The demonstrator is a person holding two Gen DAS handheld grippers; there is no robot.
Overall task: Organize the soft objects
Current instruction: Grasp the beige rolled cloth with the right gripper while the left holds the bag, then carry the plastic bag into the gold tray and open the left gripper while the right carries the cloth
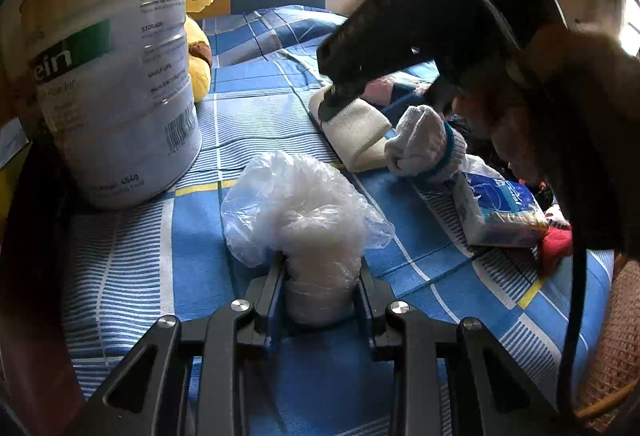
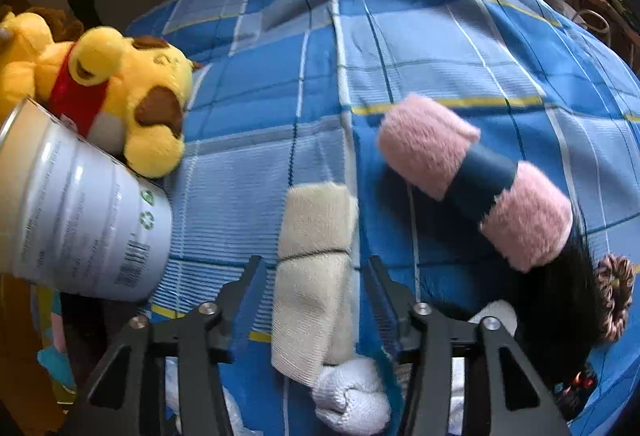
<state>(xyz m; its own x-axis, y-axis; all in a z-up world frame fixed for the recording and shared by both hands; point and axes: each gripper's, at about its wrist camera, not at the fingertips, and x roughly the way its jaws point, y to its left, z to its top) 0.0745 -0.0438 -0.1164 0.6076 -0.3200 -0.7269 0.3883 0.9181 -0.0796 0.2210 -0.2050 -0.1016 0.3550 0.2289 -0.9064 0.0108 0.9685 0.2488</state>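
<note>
Plastic bag bunched, being pinched between narrow left gripper fingers. Cream sock roll lying between part-open right gripper fingers, untouched. White sock, tissue pack, pink roll scattered beyond; tin waiting leftward. Sorting barely starting.
</note>
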